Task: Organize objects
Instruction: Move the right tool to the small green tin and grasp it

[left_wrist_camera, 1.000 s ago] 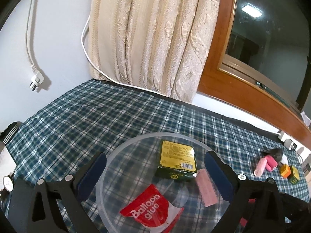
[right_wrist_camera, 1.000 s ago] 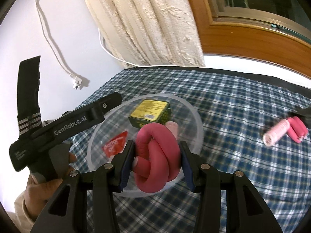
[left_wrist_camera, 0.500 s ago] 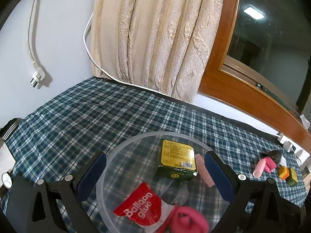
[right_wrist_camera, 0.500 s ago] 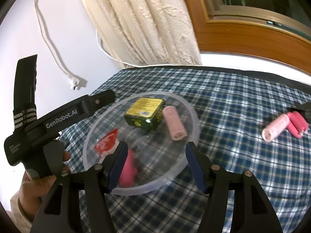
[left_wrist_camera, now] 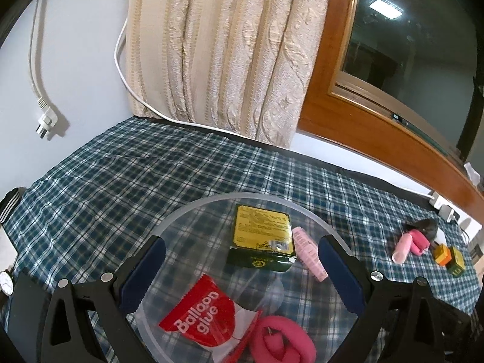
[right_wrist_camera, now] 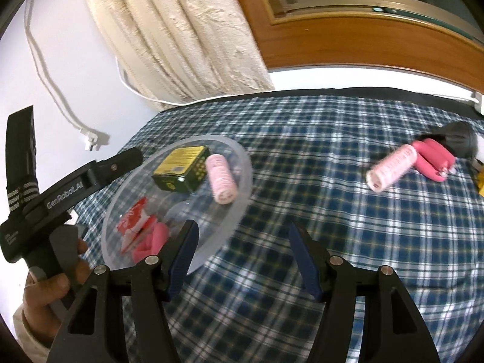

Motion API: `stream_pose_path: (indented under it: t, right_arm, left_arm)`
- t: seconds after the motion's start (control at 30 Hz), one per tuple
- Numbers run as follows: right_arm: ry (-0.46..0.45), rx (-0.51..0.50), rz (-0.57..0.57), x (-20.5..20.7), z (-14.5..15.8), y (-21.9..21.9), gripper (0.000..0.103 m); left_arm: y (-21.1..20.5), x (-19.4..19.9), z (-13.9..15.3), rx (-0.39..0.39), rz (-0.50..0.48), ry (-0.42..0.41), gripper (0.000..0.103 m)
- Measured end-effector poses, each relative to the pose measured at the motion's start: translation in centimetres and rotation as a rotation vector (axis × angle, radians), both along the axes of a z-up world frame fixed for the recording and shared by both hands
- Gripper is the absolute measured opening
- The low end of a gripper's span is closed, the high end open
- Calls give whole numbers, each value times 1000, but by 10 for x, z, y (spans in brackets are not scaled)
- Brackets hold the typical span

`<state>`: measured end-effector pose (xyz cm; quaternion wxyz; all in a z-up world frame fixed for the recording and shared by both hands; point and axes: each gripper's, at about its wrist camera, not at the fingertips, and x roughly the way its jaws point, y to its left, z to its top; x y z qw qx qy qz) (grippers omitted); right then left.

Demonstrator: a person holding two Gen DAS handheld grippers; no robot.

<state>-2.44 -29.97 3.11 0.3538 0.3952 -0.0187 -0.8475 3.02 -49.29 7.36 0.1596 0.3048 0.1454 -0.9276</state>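
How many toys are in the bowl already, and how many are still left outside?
Four things lie in the clear bowl: a green box, a pale pink roller, a red Balloon glue packet and a twisted pink roller. Both the right gripper and left gripper are open and empty. Still on the cloth: another pale roller, a pink curler, a dark object and small blocks.

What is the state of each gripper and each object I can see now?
Left gripper: jaws open, empty.
Right gripper: jaws open, empty.
Clear bowl: upright on the cloth, holding four items.
Green box: lying in the bowl.
Glue packet: flat in the bowl.
Twisted pink roller: in the bowl.
Pale pink roller: lying on the cloth, outside.
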Motion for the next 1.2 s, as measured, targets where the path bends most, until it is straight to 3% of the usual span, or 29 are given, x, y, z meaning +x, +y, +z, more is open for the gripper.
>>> stream_pose_path:
  t: [0.77,0.93,1.2]
  right_arm:
    - [-15,30,-201,-30,-11,72,72]
    - [-17,33,-259,-36,-13,94,84]
    - [-40,25,-368,-48,-16,134,92]
  left_arm:
    - [31,-13,-14,-71,-88,-59,102]
    - [37,-14,-16,-89,-97,-66,102]
    - [46,-17,-19,-101,-110,-80,102]
